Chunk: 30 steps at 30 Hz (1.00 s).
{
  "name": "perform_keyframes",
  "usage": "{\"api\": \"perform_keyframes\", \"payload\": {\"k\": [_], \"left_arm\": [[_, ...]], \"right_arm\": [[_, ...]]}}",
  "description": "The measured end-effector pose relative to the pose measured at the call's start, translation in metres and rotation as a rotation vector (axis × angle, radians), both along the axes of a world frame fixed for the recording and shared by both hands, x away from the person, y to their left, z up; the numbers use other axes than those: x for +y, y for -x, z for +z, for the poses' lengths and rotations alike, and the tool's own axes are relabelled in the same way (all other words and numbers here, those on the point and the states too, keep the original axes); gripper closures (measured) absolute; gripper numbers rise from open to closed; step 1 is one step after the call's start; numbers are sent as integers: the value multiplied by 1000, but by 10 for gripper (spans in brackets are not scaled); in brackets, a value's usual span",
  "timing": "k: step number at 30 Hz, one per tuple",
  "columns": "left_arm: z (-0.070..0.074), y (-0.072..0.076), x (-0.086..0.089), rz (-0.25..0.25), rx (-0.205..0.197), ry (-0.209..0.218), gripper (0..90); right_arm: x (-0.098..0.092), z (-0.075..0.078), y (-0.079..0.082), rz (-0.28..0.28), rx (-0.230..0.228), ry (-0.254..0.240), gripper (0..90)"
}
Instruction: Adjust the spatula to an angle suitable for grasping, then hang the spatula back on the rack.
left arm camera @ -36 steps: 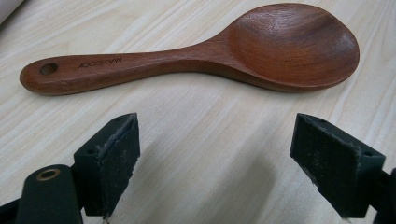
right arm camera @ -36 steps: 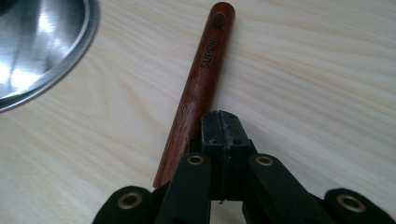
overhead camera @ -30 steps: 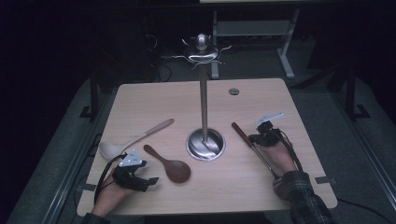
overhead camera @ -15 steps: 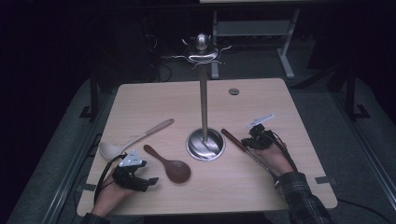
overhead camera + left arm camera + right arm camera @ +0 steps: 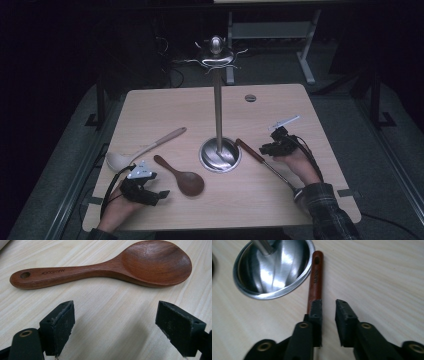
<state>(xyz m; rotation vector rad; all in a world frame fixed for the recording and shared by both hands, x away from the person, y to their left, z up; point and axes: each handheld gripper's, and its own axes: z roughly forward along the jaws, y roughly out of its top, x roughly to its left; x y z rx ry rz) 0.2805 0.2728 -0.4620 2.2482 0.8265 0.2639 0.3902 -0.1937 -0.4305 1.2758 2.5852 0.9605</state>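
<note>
R gripper (image 5: 328, 310) has just been opening – jaws now slightly apart, nothing between them; its left pad sits over the red-handled utensil (image 5: 315, 277), which lies on the table (image 5: 280, 105) w/ its handle tip touching the steel stand base (image 5: 274, 270). L gripper (image 5: 122, 325) – spread wide, empty, just short of the wooden spoon (image 5: 105, 267). White ladle (image 5: 142, 150) lies beyond it.

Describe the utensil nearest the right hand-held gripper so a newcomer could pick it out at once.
Start at the tall steel stand in the middle of the table. Just right of its round base lies a long utensil, running from the base toward the person's right sleeve. Unlike the all-wood spoon and the pale ladle on the left, it has a reddish wooden handle on a thin metal shaft.
</note>
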Motion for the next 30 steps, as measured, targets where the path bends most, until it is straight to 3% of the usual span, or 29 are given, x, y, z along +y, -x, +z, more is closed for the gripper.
{"api": "perform_keyframes", "payload": {"k": [3, 8, 12, 20, 30], "left_arm": [[0, 0, 0, -2, 0, -3, 154], [0, 0, 1, -1, 6, -3, 154], [-1, 0, 1, -2, 13, -5, 154], [-1, 0, 0, -2, 15, -8, 154], [-2, 0, 0, -1, 18, -16, 154]], "right_arm": [[2, 5, 1, 21, 34, 12, 662], [12, 2, -1, 52, 68, 78, 596], [21, -5, -2, 61, 95, 127, 601], [33, -11, -2, 66, 105, 226, 632], [36, -14, -2, 58, 114, 250, 688]]}}
